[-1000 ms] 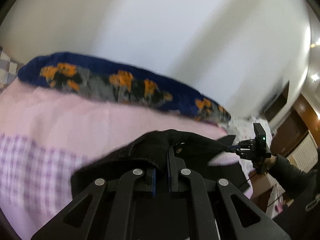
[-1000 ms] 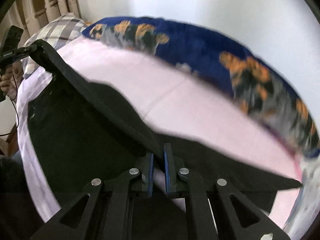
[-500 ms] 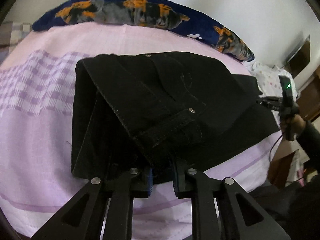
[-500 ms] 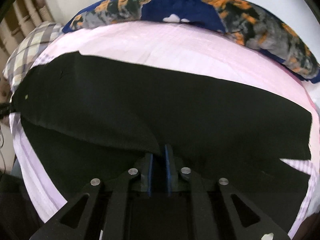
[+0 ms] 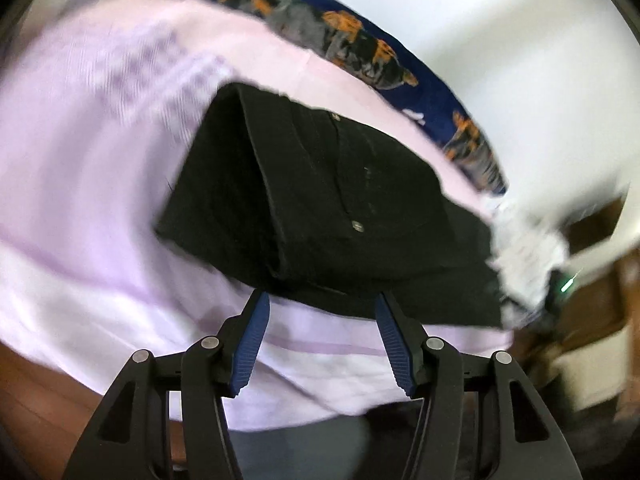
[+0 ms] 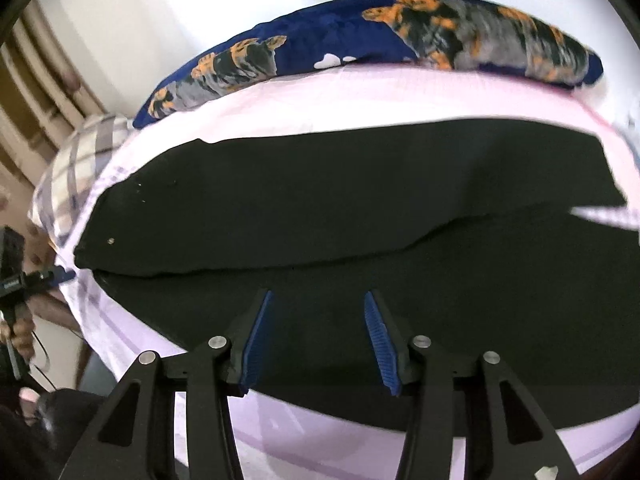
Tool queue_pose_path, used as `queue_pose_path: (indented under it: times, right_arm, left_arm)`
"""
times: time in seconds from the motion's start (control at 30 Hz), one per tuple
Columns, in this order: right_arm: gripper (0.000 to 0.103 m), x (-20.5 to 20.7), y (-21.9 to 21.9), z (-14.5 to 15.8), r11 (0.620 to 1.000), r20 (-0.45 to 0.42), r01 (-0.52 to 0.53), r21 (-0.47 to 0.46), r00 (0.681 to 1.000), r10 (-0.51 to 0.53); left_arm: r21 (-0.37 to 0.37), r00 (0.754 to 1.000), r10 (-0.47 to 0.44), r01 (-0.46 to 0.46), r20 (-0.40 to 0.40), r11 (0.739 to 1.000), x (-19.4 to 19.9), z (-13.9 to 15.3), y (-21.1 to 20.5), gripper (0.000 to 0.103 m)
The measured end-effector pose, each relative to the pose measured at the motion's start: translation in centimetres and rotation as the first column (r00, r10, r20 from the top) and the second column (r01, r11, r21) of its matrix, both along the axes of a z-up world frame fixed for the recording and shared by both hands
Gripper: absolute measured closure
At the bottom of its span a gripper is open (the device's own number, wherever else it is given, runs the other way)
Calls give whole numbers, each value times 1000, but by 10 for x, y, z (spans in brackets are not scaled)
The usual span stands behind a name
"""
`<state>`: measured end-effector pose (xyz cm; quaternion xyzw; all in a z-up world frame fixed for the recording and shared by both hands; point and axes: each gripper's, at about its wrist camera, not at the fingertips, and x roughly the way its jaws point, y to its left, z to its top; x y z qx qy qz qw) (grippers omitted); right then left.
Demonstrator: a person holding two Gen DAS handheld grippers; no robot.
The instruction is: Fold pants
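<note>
The black pants [image 5: 320, 208] lie folded on the pink bed sheet [image 5: 80, 208], waistband end toward the left wrist view. In the right wrist view the pants [image 6: 360, 208] spread wide, one layer folded over the other. My left gripper [image 5: 322, 300] is open and empty, just short of the near edge of the pants. My right gripper [image 6: 318, 296] is open and empty, with its blue pads [image 6: 376, 340] over the near black layer. The left gripper also shows in the right wrist view [image 6: 60, 274], at the left end of the pants.
A navy pillow with orange and grey print [image 6: 380, 40] lies along the far side of the bed against a white wall. A checked pillow [image 6: 76, 160] sits at the left end. Brown furniture [image 5: 600, 260] stands past the bed's right end.
Both grippers have opened and let go of the pants and drawn back toward the near bed edge. The pants now rest folded on the sheet.
</note>
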<state>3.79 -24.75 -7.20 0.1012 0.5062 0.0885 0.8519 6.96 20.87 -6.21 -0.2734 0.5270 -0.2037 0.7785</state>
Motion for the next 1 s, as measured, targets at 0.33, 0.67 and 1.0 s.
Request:
queue_pose_path:
  times: [0.33, 0.67, 1.0]
  right_arm:
    - [56, -7, 4, -20, 984, -22, 75, 163, 997, -72]
    - [56, 5, -16, -51, 894, -97, 254, 369, 967, -234]
    - [57, 47, -57, -56, 778, -92, 411, 475, 902, -421]
  left_arm:
    - [-191, 972, 203, -223, -120, 956, 26, -30, -14, 47]
    - [-143, 955, 294, -297, -47, 944, 30, -7, -8, 86]
    - [-73, 961, 276, -277, -24, 958, 44, 6, -7, 86]
